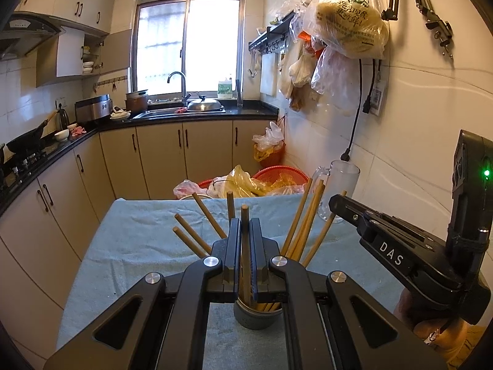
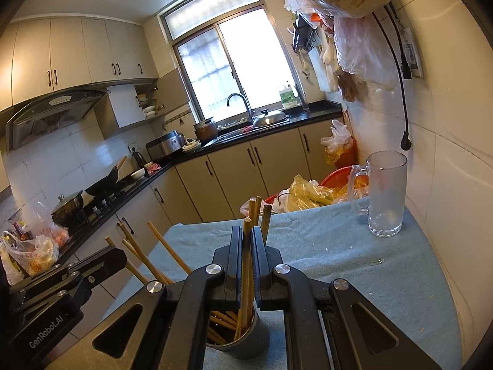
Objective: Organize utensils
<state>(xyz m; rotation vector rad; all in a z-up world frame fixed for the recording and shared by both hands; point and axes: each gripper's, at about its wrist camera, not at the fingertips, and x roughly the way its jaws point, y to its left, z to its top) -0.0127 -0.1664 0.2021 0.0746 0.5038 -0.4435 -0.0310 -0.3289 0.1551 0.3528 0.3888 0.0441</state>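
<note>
- Left wrist view: one chopstick (image 1: 245, 246) is being pinched between the closed fingers of the left gripper (image 1: 245, 231), directly above the grey holder (image 1: 257, 316) standing on the near part of the blue cloth (image 1: 129, 246). It should be kept upright.
- Right wrist view: a small bundle of chopsticks (image 2: 247, 265) is being clamped by the right gripper (image 2: 246, 240) over the same holder; the glass mug (image 2: 386, 192) at far right is being left untouched.
</note>
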